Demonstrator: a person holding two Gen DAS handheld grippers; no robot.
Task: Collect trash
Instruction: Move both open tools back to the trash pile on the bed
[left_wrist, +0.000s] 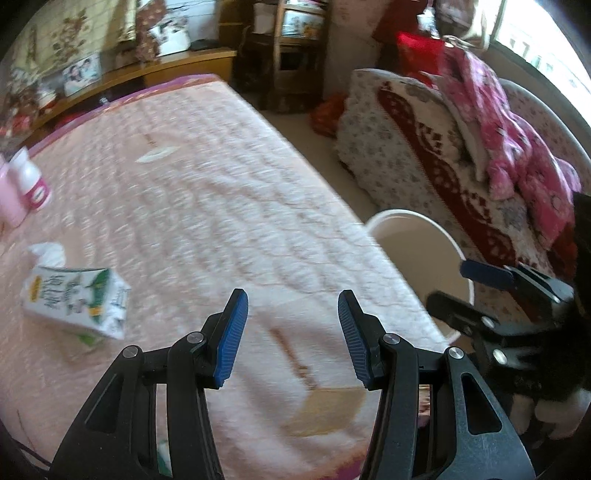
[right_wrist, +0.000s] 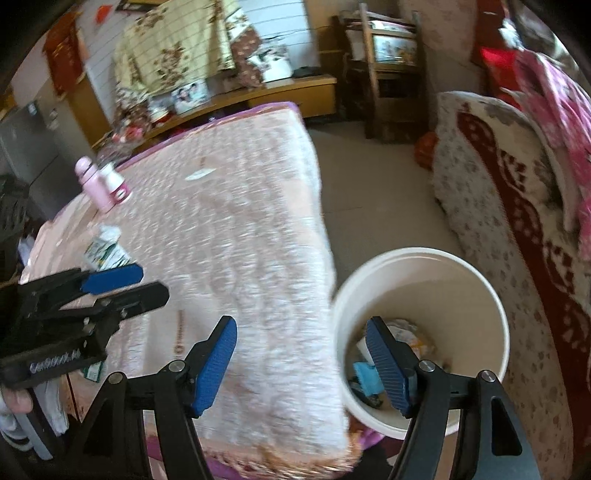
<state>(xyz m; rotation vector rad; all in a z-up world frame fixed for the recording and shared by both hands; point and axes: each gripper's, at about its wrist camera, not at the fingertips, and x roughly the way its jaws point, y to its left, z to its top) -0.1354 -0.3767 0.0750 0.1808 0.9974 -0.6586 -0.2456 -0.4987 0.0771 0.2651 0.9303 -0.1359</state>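
We see both grippers above the pink quilted bed (left_wrist: 207, 177). Our left gripper (left_wrist: 292, 338) has its jaws apart with nothing between them, and our right gripper (right_wrist: 301, 363) is also released and empty. The milk carton (left_wrist: 75, 301) lies on the bed at the left, touching a crumpled white tissue (left_wrist: 48, 253). The white bucket (right_wrist: 495, 306) stands on the floor just beside the bed, with some trash (right_wrist: 369, 376) inside
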